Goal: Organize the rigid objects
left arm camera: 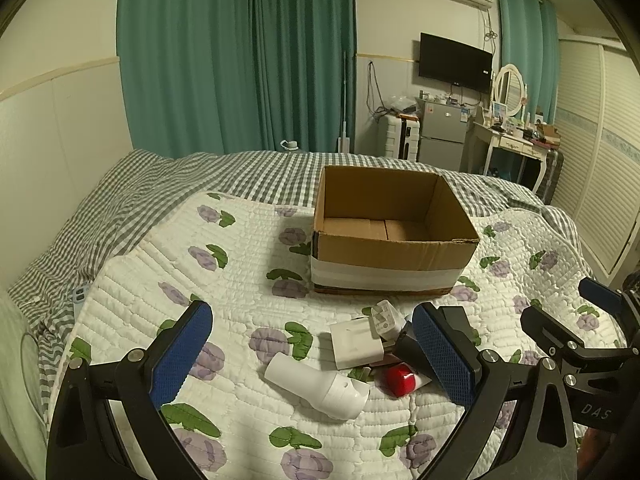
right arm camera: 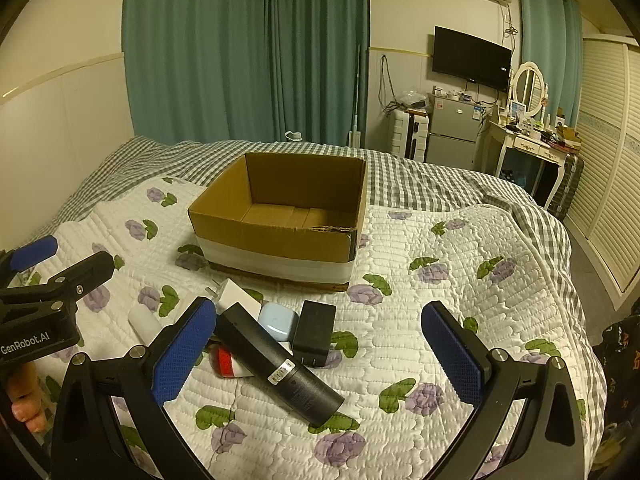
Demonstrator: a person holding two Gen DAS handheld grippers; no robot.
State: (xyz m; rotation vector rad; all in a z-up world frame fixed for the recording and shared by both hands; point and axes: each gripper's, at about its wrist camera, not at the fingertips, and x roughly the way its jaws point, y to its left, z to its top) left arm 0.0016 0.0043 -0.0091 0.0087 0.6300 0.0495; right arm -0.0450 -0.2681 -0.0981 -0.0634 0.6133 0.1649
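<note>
An open, empty cardboard box sits on the flowered quilt. In front of it lies a heap of small objects: a white cylinder, white chargers, a red and white item, a black cylinder, a light blue case and a black adapter. My left gripper is open above the white cylinder. My right gripper is open above the black cylinder. Each gripper shows at the edge of the other's view.
The flowered quilt lies on a grey checked bed sheet. Green curtains, a small fridge, a wall TV and a dressing table stand beyond the bed.
</note>
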